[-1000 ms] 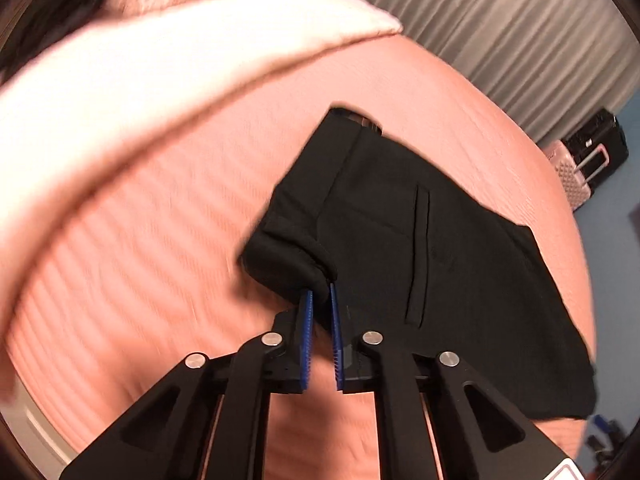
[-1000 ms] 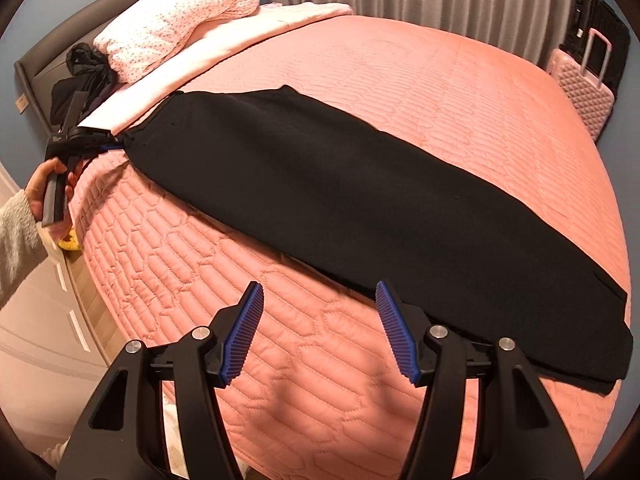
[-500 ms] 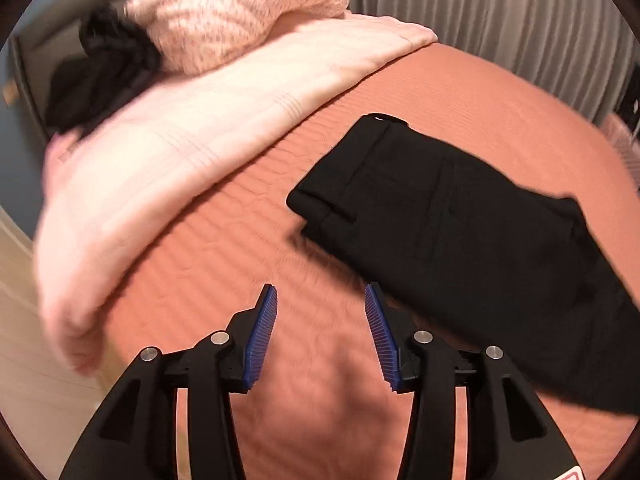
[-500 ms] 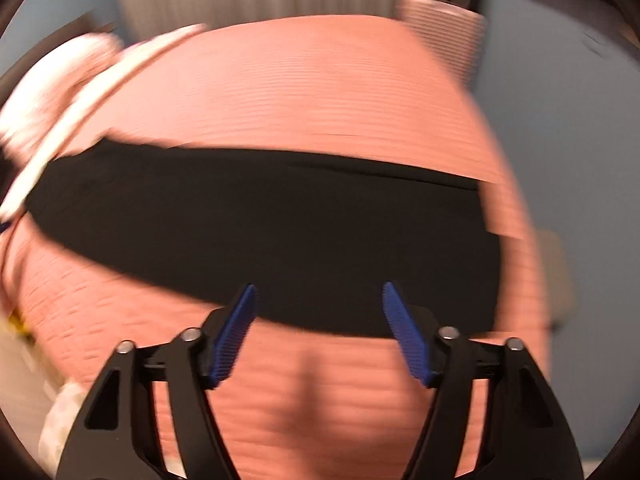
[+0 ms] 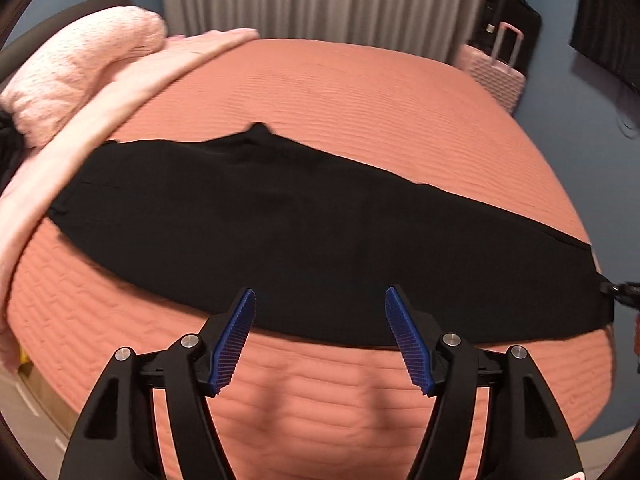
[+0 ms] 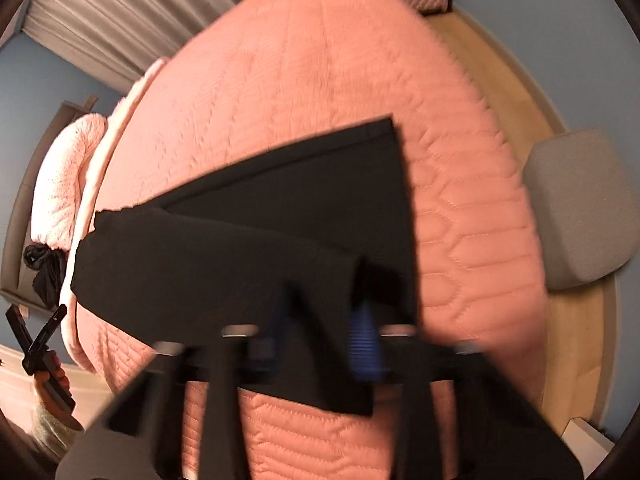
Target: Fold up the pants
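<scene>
Black pants lie stretched lengthwise across the pink quilted bed, waist end left, leg cuffs right. My left gripper is open and empty, hovering above the pants' near edge at mid-length. In the right wrist view, blurred by motion, my right gripper sits at the cuff end of the pants; a flap of the black fabric lies between its blue pads. The right gripper's tip also shows at the far right of the left wrist view, touching the cuffs.
A pale pink blanket and a pillow lie at the head of the bed. Pink and black suitcases stand by the curtain. A grey seat stands on the wooden floor beside the bed's foot.
My left gripper let go of the waistband, opened and pulled back to mid-length. My right gripper swung to the cuff end and moved onto the fabric.
</scene>
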Available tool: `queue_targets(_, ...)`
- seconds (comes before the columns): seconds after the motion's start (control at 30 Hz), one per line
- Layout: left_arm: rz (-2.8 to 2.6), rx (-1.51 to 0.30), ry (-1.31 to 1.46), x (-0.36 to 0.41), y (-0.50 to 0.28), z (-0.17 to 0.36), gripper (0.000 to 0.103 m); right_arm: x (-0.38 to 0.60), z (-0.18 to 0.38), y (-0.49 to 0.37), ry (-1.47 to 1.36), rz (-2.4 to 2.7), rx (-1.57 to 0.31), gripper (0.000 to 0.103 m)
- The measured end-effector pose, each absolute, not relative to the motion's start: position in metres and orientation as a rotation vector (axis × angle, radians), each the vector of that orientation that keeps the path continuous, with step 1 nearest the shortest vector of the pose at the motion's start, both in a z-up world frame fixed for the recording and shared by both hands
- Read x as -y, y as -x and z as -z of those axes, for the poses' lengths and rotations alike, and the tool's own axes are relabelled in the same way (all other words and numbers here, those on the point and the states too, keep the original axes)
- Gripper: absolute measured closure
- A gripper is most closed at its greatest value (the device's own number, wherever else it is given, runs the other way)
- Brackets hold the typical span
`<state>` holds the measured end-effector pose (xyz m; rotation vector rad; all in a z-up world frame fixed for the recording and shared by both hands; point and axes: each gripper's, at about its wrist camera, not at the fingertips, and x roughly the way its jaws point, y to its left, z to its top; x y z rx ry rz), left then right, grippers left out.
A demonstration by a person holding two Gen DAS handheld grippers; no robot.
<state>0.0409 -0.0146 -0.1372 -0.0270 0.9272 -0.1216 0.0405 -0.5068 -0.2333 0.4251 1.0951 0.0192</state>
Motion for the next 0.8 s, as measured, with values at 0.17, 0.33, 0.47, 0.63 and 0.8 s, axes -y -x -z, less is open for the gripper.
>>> queue_targets(0.17, 0.113, -0.911, -0.05, 0.038, -0.043, 0.133, 0.037, 0.452, 0.109, -0.006, -0.097, -0.108, -0.587, 0.1)
queue_targets(0.33, 0.063, -0.927, -0.056, 0.032, -0.05, 0.143, 0.037, 0.5, 0.234, -0.032, -0.185, 0.057, -1.056, 0.099)
queue_targets(0.47, -0.003, -0.932, -0.143, 0.025, -0.063, 0.151, 0.037, 0.488, 0.232, -0.017, -0.132, 0.15, -0.986, 0.049)
queue_targets(0.63, -0.11, -0.942, -0.131, -0.013, -0.093, 0.169, 0.036, 0.497, 0.201, 0.001, -0.092, 0.253, -0.869, 0.05)
queue_targets(0.8, -0.168, -0.972, -0.175, -0.049, -0.124, 0.207, 0.036, 0.386, 0.157, -0.036, -0.045, -0.028, -0.813, 0.073)
